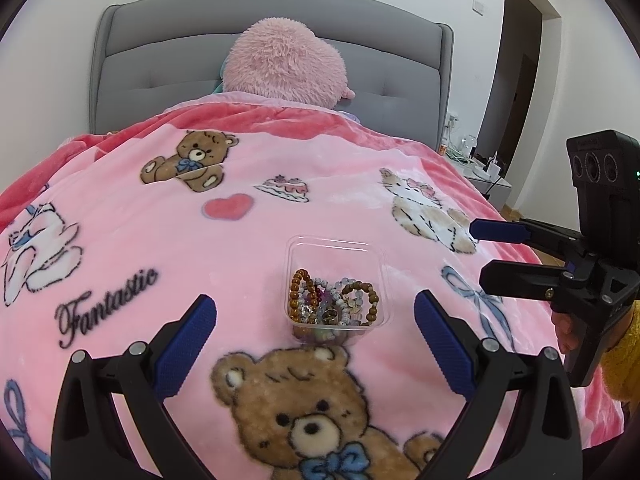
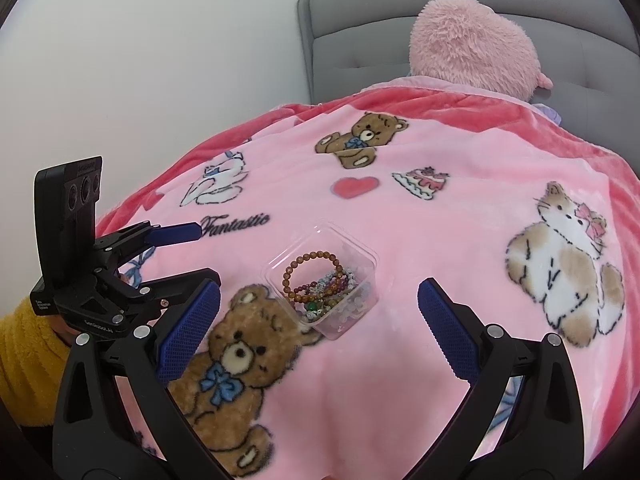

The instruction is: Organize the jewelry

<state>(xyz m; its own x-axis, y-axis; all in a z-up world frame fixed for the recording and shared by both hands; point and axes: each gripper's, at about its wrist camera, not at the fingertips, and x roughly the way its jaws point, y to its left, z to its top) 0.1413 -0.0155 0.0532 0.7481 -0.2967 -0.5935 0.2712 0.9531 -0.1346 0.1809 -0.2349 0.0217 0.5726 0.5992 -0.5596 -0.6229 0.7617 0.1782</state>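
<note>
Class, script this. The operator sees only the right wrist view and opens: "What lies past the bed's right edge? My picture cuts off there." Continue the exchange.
Observer: A bedside table stands there, with small white items and cables on it.
Operator: Anything beyond it?
Observer: A dark open doorway.
Operator: What holds my right hand-held gripper?
Observer: A hand in a yellow sleeve grips its handle.

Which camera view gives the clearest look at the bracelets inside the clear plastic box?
The left wrist view: it looks almost straight down into the clear plastic box, so the beaded bracelets spread out across its floor. The right wrist view shows the box at an angle, with one brown bracelet clear and the rest bunched.
</note>
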